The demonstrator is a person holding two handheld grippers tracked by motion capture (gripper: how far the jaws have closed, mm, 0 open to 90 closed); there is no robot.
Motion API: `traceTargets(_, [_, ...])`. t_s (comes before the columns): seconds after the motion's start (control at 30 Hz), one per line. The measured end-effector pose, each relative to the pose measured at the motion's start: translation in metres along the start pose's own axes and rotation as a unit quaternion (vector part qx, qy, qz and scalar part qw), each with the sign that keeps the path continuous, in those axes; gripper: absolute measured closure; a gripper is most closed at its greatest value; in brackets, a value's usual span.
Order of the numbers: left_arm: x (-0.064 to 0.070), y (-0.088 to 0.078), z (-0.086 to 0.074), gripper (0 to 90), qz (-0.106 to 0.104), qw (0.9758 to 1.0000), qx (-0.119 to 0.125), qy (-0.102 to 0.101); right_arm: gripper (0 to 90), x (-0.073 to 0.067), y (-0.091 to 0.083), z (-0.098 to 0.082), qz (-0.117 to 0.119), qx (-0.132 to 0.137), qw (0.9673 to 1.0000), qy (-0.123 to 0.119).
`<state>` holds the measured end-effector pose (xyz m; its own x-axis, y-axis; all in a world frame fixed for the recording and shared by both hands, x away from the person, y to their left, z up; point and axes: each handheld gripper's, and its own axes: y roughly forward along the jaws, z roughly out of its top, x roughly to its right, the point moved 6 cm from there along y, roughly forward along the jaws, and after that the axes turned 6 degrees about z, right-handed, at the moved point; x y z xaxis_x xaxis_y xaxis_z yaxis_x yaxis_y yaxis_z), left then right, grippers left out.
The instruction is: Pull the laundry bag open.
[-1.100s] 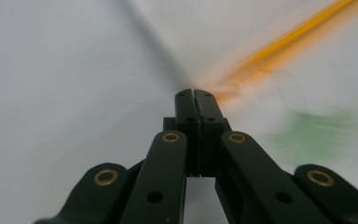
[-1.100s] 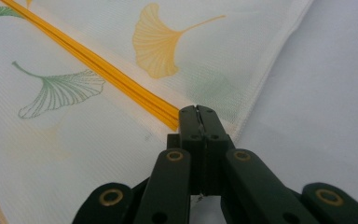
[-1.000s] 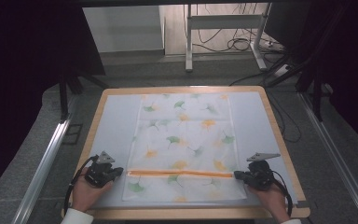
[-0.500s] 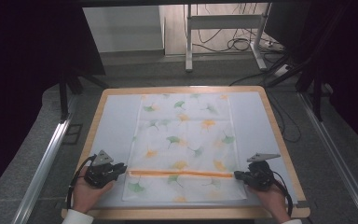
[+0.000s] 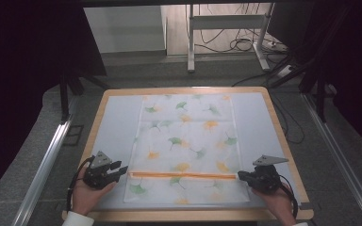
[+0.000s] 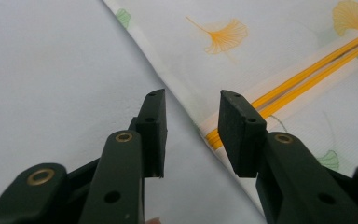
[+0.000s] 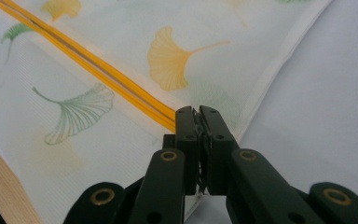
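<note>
Plainly, your left gripper (image 6: 191, 121) has just been opening; its jaws stand apart at the cloth's (image 5: 186, 141) left edge, pressing nothing. Your right gripper (image 7: 198, 116) pinches the cloth's right edge by the orange stripe (image 7: 88, 63). The cloth lies flat on the table (image 5: 113, 122). Its print bears no readable writing.

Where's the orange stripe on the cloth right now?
In the high view the orange stripe runs across the near part of the leaf-print cloth, between the left gripper and the right gripper, parallel to the table's near edge.
</note>
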<state>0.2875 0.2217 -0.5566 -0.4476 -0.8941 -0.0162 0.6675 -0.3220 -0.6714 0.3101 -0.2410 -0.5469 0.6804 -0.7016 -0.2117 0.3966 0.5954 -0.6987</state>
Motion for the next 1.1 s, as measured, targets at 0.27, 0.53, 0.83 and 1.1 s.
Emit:
traceTargets(0.27, [-0.002,-0.002,0.000,56.7,0.007,0.9999,0.007,-0.011,70.9,0.004,-0.005,0.003,0.003,0.021,0.9997,-0.010])
traceTargets(0.53, [-0.010,-0.002,-0.003,51.2,0.014,0.9997,0.006,-0.021,53.0,0.021,-0.014,0.003,-0.021,0.048,0.9986,0.004])
traceTargets(0.83, [-0.011,-0.001,-0.003,48.8,0.016,0.9997,0.002,-0.020,48.6,0.036,-0.025,-0.001,-0.042,0.074,0.9962,0.020])
traceTargets(1.1, [-0.013,0.000,-0.005,45.1,0.022,0.9996,0.000,-0.015,44.4,0.035,-0.025,0.000,-0.046,0.077,0.9959,0.017])
